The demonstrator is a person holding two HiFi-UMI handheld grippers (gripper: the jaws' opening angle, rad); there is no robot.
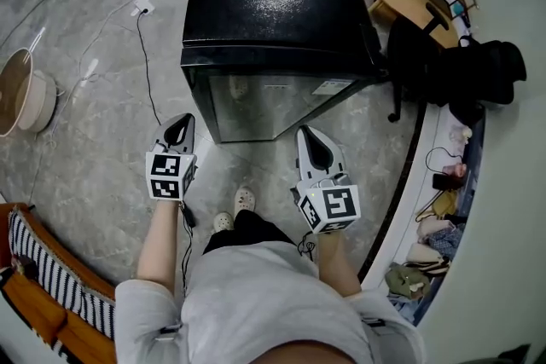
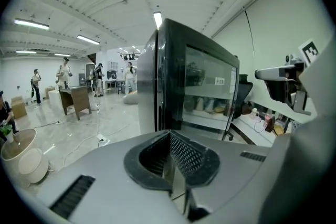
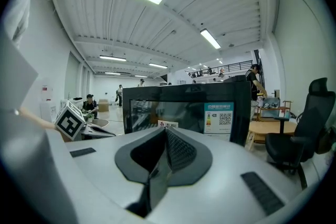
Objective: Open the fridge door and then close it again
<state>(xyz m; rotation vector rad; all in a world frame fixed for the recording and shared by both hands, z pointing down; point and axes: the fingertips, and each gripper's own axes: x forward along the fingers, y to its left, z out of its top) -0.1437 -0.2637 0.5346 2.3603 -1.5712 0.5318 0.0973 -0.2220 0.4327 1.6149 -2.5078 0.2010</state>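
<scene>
A black mini fridge [image 1: 269, 0] stands on the floor in front of me, its glass door [image 1: 273, 102] facing me and closed. My left gripper [image 1: 180, 126] hovers just short of the door's left lower corner, jaws shut with nothing between them. My right gripper [image 1: 312, 138] hangs in front of the door's right side, also shut and empty. In the left gripper view the fridge [image 2: 194, 86] is seen from its left front corner, and the closed left gripper [image 2: 170, 150] is below it. The right gripper view faces the door [image 3: 178, 112] squarely, over the closed right gripper [image 3: 165, 139].
A pale basin [image 1: 21, 94] sits on the floor at left, with a cable [image 1: 145, 55] running to the fridge. A black office chair [image 1: 452, 68] and round wooden table [image 1: 409, 0] stand at right. A striped bench [image 1: 43, 268] is at lower left. People stand far off.
</scene>
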